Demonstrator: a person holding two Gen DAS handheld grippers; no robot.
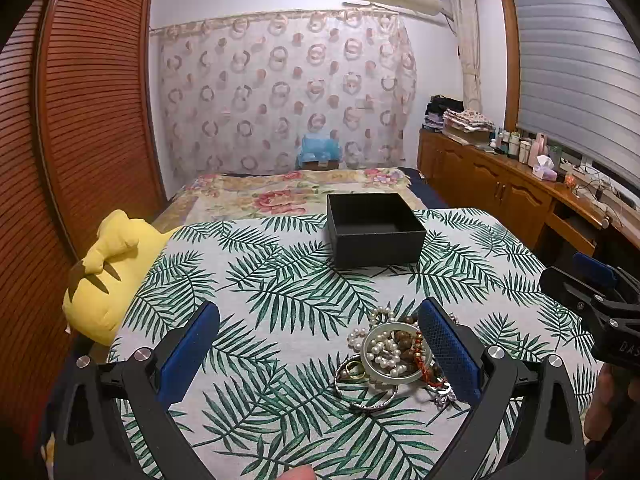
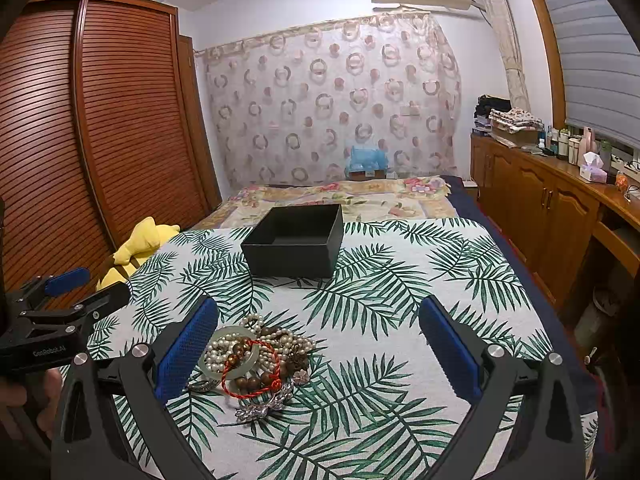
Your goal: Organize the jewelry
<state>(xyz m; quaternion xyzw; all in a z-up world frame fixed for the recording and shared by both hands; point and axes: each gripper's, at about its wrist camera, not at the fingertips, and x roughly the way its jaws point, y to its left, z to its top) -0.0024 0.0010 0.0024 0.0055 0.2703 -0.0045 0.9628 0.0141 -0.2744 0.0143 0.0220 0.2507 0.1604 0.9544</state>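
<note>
Both tongs, left tongs [image 1: 320, 354] and right tongs [image 2: 320, 354], gape, released, near the jewelry heap [image 2: 252, 360], which lies before the open-topped black box [image 2: 294, 242]; the left body reads "GenRobot.AI".

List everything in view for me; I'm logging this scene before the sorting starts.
jewelry pile: one heap, pearl, brown bead, red cord, silver and pale green pieces, near edge of cloth
box: one, black, open, looks empty, beyond the pile
leaf-print cloth: one, white and green, under both
plush toy: one, yellow, left of cloth
floral bedspread: one, behind the box
left gripper: blue pads, open, pile by its right finger
right gripper: blue pads, open, pile by its left finger
</note>
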